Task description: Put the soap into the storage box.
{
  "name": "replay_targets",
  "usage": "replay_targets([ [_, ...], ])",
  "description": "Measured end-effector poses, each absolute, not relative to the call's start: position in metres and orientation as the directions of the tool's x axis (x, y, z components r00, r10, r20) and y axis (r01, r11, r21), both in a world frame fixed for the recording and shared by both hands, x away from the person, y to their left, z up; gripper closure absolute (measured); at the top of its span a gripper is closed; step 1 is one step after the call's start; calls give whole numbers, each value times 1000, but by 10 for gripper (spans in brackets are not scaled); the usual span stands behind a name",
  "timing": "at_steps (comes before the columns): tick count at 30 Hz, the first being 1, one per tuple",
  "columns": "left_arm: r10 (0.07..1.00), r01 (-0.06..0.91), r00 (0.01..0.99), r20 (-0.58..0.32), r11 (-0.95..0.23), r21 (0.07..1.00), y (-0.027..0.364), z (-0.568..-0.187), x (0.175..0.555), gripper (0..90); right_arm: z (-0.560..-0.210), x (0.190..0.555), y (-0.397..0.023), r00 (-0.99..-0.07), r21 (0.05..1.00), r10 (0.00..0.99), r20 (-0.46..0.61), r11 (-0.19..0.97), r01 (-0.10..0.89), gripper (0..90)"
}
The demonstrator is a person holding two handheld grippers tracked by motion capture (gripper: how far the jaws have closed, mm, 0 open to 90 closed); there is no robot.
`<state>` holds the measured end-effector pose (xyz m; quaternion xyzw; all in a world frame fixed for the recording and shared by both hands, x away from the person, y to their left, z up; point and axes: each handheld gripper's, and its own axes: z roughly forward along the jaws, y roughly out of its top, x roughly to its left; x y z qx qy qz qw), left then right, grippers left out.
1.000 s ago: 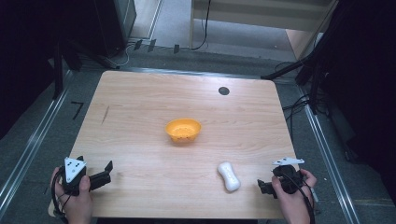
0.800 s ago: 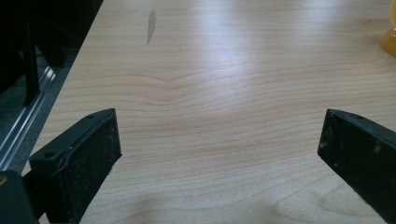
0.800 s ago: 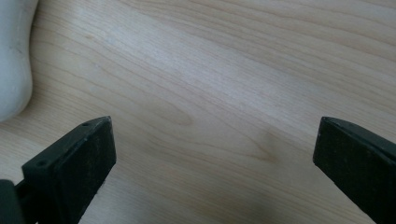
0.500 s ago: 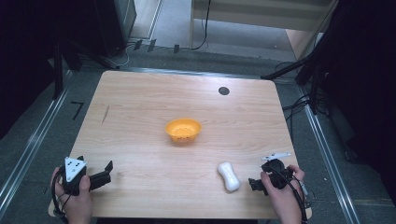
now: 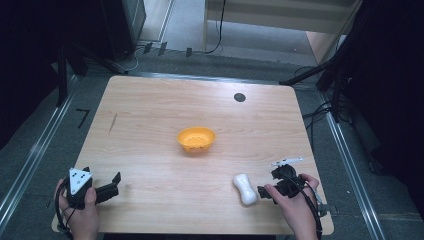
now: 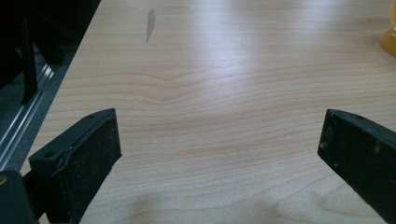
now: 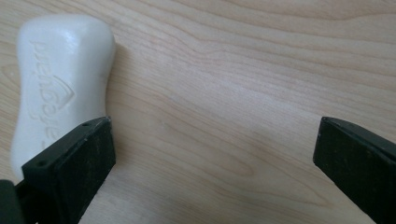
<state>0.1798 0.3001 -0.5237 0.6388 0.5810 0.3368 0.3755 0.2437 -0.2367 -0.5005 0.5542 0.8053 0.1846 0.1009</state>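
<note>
Soap bar point(image 7: 56, 84) lower end behind right hand-held gripper point(image 7: 212, 163) jaw.

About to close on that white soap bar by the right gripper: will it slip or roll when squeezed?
The soap bar looks rigid, so it likely won't flex. Its glossy, rounded sides may slip between the pads. It lies flat on the table, so rolling seems unlikely. The right gripper isn't around it yet.

My left gripper point(image 5: 102, 191) is black, with a white three-cornered plate on top that has small dark dots. Its jaws are flat black blocks with a rough inner face and a small hole near the edge. My right gripper point(image 5: 265, 192) is black too, with a thin white piece on top. A black cable point(image 5: 311, 200) runs from it over my hand.
</note>
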Motion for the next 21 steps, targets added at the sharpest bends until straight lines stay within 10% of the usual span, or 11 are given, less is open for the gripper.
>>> replay_targets([
  [21,995,491,103,-8,-44,870,301,-523,180,0,-491,246,-199,-385,433,918,96,310,847,0],
])
